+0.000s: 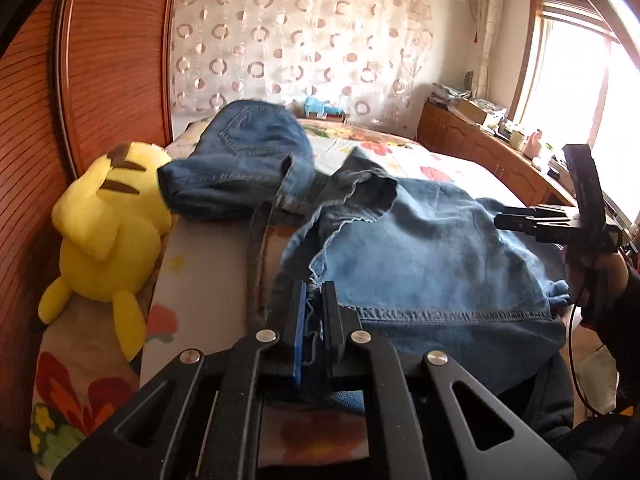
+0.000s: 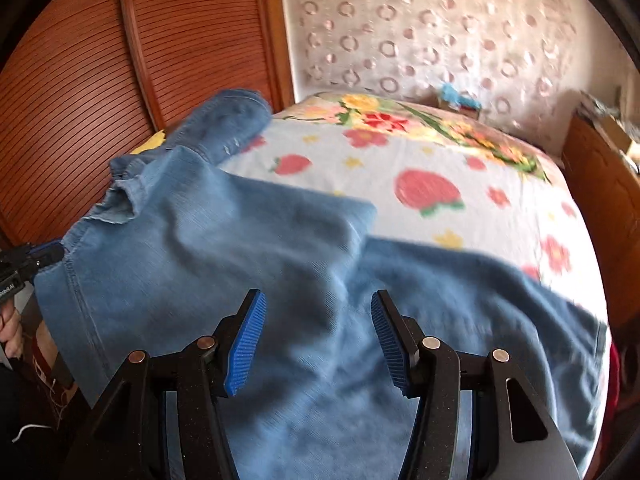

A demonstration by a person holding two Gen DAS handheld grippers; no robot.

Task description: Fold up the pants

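Note:
Blue denim pants [image 1: 420, 256] lie crumpled on a floral bedspread [image 1: 400, 152], one part bunched toward the headboard. My left gripper [image 1: 314, 308] is shut on the pants' hem edge at the near side of the bed. In the right wrist view the pants [image 2: 240, 240] spread across the bed below my right gripper [image 2: 318, 332], which is open and empty just above the denim. The left gripper [image 2: 44, 258] shows at the far left there, pinching the hem. The right gripper [image 1: 520, 222] shows at the right edge of the left wrist view.
A yellow plush toy [image 1: 108, 232] lies at the bed's left edge against a wooden slatted wardrobe [image 1: 112, 60]. A wooden cabinet [image 1: 480, 148] with clutter stands along the window side. The bedspread [image 2: 440, 168] is bare beyond the pants.

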